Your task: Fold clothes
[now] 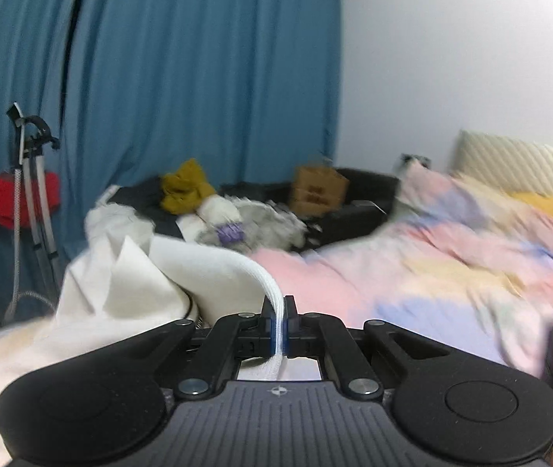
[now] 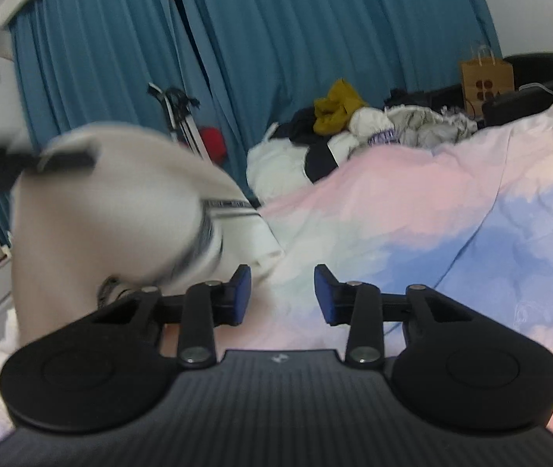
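My left gripper [image 1: 279,321] is shut on the ribbed hem of a white garment [image 1: 198,272], which runs away from the jaws to the left and hangs lifted over the bed. In the right wrist view the same white garment [image 2: 113,210] is blurred and raised at the left, with the other gripper's dark fingers at its top left corner. My right gripper [image 2: 282,294] is open and empty, low over the pastel pink and blue duvet [image 2: 412,214], just right of the garment's lower edge.
A heap of other clothes [image 2: 374,124], white, grey, black and mustard, lies at the far end of the bed. A brown paper bag [image 2: 486,81] stands behind it. Blue curtains [image 1: 198,78] hang at the back. A pillow [image 1: 522,163] lies at the right.
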### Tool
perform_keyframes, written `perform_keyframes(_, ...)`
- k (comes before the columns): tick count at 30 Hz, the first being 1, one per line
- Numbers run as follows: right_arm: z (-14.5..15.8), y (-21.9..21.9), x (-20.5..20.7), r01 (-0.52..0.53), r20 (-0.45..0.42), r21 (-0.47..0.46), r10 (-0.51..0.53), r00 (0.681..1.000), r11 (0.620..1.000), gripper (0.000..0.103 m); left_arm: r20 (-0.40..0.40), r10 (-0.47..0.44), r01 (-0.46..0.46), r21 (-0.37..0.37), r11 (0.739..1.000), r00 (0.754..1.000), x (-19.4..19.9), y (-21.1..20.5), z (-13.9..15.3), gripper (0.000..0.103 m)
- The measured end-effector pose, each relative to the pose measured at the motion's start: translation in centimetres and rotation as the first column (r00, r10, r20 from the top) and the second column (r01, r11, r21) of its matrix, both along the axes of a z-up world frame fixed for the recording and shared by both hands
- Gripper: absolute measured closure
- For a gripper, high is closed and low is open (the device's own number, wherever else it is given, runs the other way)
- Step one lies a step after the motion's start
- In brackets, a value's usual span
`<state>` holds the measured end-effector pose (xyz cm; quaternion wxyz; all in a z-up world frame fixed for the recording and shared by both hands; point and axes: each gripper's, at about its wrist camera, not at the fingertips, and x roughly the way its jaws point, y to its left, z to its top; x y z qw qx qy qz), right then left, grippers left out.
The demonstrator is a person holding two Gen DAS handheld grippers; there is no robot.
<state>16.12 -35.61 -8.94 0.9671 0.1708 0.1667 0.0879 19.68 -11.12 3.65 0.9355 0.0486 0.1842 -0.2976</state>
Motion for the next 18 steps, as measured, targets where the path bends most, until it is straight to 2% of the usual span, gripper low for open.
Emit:
perform_keyframes(3, 1.5, 0.6, -1.8, -0.04, 0.028, -0.005, 0.04, 0.999, 0.999, 0.064, -0.046, -0.025, 0.026, 0.022, 0.999, 0.999, -5.8, 0.7, -2.2, 0.1)
perform_keyframes(6, 2.2, 1.4, -3.4, -0.113, 0.017, 0.033, 0.113, 0.993, 0.993, 0.064, -0.127, -0.002, 0.006, 0.033, 0.999, 0.992, -9.3, 1.9, -5.7, 0.1)
perform_keyframes(11, 2.2, 2.5, -4.3, -0.22, -0.026, 0.152, 0.226, 0.974, 0.964, 0.063, -0.266, 0.097, -0.104, -0.015, 0.994, 0.959, -11.2, 5.3, -11.1, 0.1)
perform_keyframes(16, 2.0, 2.6, -1.9, -0.25, -0.069, 0.308, 0.283, 0.957, 0.918, 0.062, -0.3, 0.118, -0.131, -0.025, 0.991, 0.947, -10.2, 6.4, -12.3, 0.1)
perform_keyframes(18, 2.2, 3.0, 0.2, -0.24, -0.117, 0.318, 0.289, 0.95, 0.917, 0.061, -0.312, 0.104, -0.128, -0.056, 0.99, 0.944, -10.1, 6.2, -12.7, 0.1)
